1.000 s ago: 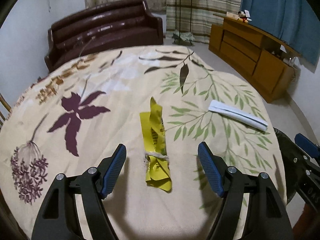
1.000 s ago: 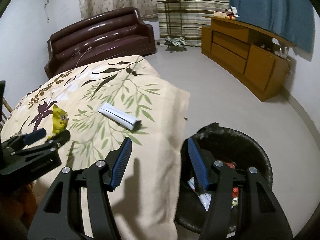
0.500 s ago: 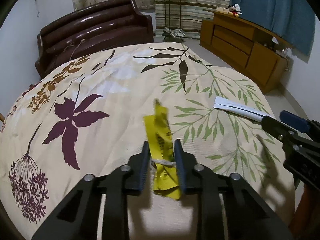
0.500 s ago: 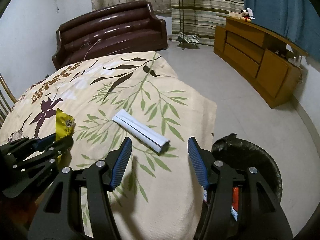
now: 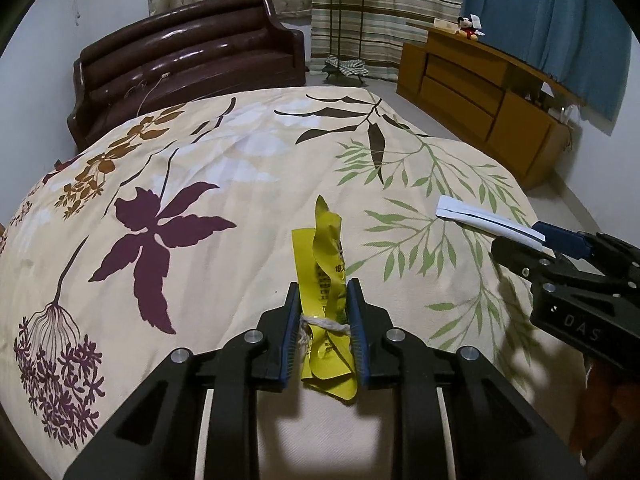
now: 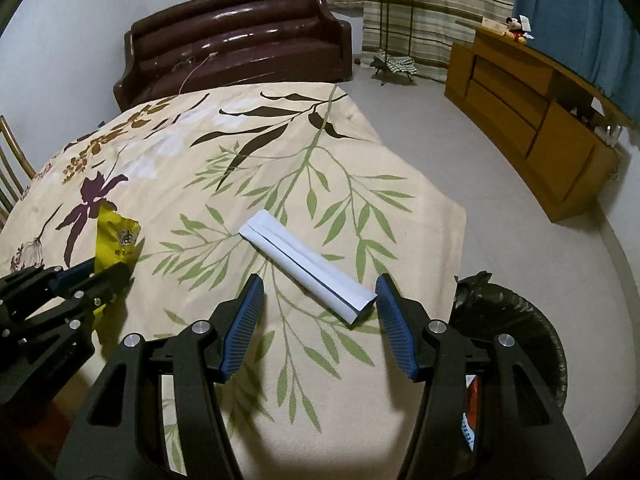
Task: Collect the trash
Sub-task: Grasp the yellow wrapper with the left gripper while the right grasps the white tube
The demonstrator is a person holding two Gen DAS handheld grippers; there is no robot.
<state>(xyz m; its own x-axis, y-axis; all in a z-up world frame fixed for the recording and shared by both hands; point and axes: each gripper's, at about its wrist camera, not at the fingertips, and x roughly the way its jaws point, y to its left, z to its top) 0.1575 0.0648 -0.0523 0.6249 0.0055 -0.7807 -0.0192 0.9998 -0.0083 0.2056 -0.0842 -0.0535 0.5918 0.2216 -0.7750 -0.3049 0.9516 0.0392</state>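
A crumpled yellow wrapper (image 5: pixel 326 276), tied with a bit of string, stands pinched between the blue pads of my left gripper (image 5: pixel 323 308), which is shut on it just above the floral tablecloth (image 5: pixel 192 184). The same wrapper (image 6: pixel 116 240) and left gripper (image 6: pixel 96 276) show at the left of the right wrist view. A folded white paper packet (image 6: pixel 308 266) lies on the cloth near the table's right edge. My right gripper (image 6: pixel 320 304) stands open, its fingertips on either side of the packet's near end without touching it. In the left wrist view, the packet (image 5: pixel 486 222) lies right, beside the right gripper (image 5: pixel 536 246).
A bin lined with a black bag (image 6: pixel 520 328) stands on the floor just right of the table, with some trash inside. A brown sofa (image 6: pixel 236 56) is beyond the table, a wooden cabinet (image 6: pixel 532 120) along the right wall, a chair (image 6: pixel 12 172) at the left.
My left gripper closed on the yellow wrapper and raised it a little off the cloth. My right gripper swung left from over the bin to the white packet, staying open.
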